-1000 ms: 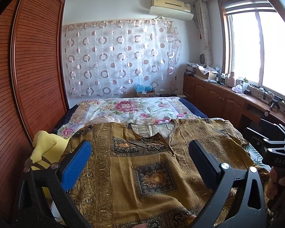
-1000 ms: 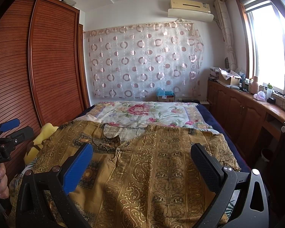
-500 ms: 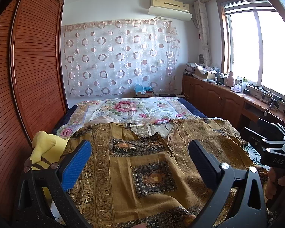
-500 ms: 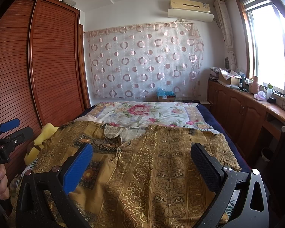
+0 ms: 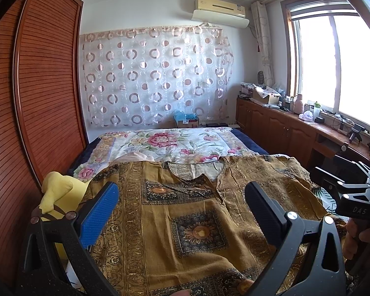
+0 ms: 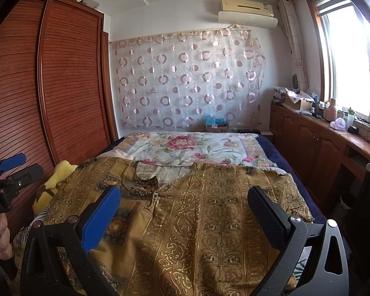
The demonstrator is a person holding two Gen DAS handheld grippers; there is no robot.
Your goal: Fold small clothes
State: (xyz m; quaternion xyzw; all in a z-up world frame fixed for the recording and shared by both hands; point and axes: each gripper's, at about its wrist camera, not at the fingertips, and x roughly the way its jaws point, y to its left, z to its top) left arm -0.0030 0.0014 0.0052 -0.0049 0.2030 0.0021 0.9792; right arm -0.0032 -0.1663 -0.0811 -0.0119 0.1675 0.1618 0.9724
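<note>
You are holding both grippers above the near end of the bed (image 5: 249,145), and the mustard patterned shirt (image 5: 185,212) is lying spread flat across that end, front up, with its neckline (image 5: 192,172) pointing toward the flowered quilt (image 5: 175,143) further up the bed. Your left gripper (image 5: 180,204) is hanging over the shirt's left half with its 2 fingers wide apart and nothing between them. Your right gripper (image 6: 185,209) is hanging over the shirt's right half, its fingers likewise spread and gripping nothing.

The cloth is looking thin, light and limp, so it will probably be sagging and sliding the moment you lift it; a single layer may slip out of the pads. Nothing is folded yet. Judging from how it is lying, you would do best pinching the 2 outer edges, 1 gripper each, near the shoulder or sleeve (image 6: 283,192), taking both layers together. A yellow soft toy (image 5: 59,192) is sitting just beside the shirt's left edge, so watch for snagging there.
</note>
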